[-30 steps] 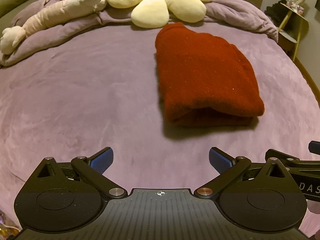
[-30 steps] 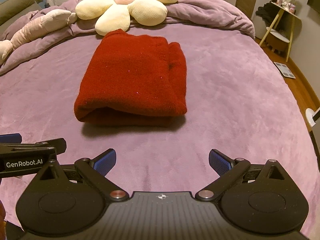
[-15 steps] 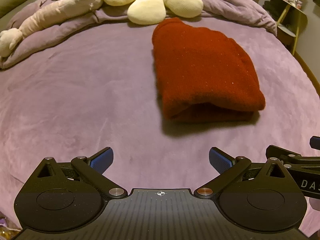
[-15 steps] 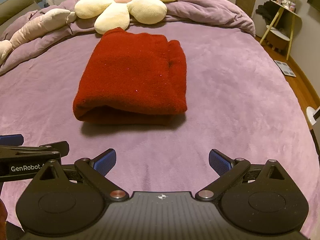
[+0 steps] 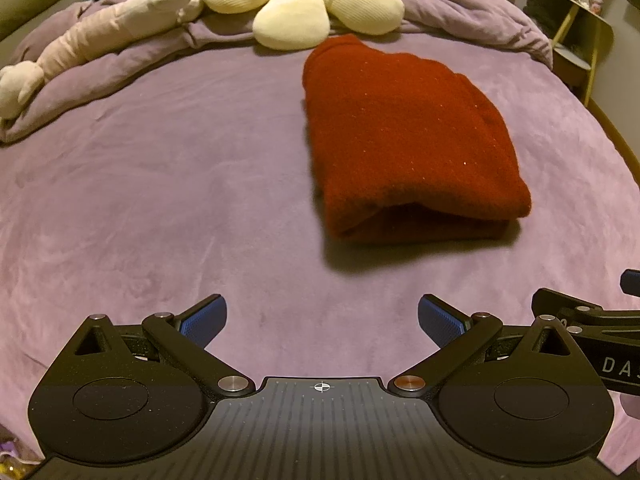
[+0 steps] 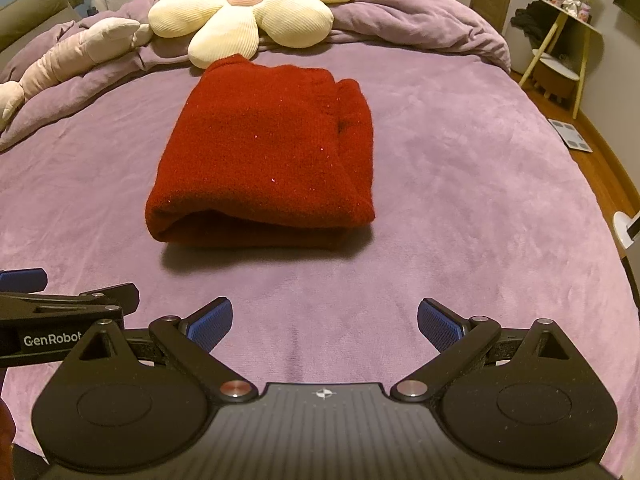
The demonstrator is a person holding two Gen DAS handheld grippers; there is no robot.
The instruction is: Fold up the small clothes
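A dark red knitted garment (image 5: 408, 144) (image 6: 268, 156) lies folded into a thick rectangle on the purple bed cover (image 5: 160, 184), its rolled fold edge facing me. My left gripper (image 5: 322, 320) hovers open over bare cover, short of the garment and left of it. My right gripper (image 6: 324, 320) is open too, a little in front of the garment's near edge, with nothing between its blue pads. Each gripper shows at the edge of the other's view.
A cream flower-shaped cushion (image 6: 248, 12) and a long pale plush toy (image 5: 100, 44) lie on the bunched purple duvet (image 6: 420, 28) at the head. To the right, past the bed's edge, stand a yellow-legged side table (image 6: 560, 40) and wooden floor (image 6: 600, 152).
Both grippers have drifted slightly back and up, so the folded garment sits a little higher and farther in both views. Both stay open; the garment has not moved.
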